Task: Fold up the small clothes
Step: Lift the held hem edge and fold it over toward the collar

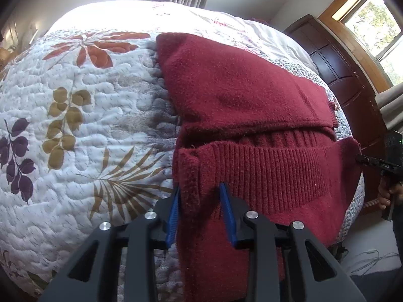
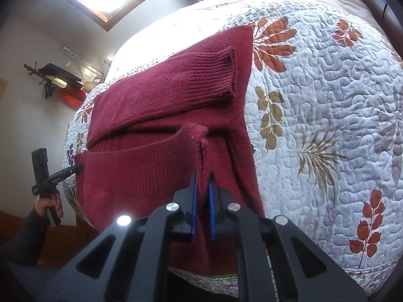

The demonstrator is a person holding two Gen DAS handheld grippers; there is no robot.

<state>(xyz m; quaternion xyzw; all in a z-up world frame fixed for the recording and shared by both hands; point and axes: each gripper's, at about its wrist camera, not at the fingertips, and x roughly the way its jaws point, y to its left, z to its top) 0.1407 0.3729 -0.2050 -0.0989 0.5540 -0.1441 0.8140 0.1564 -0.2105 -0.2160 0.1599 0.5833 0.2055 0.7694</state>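
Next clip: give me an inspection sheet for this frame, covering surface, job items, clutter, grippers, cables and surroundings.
Surface: quilted floral bedspread.
Job's things: red sweater, sleeve folded across, ribbed hem lifted.
Clutter: nothing seen on the bed.
Grippers: left gripper open around a hem corner; right gripper shut on the other hem corner.
Cables: thin cable on the floor.
Surroundings: window, dark wooden headboard, wall shelf.

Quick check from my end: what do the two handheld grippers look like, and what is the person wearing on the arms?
Both the left gripper and the right gripper have matte black angular linkage frames with round silver pivot bolts and flat blue pads on the jaws. Seen from outside, each is black with small white lettering, too blurred to read. A dark sleeve covers the left arm.
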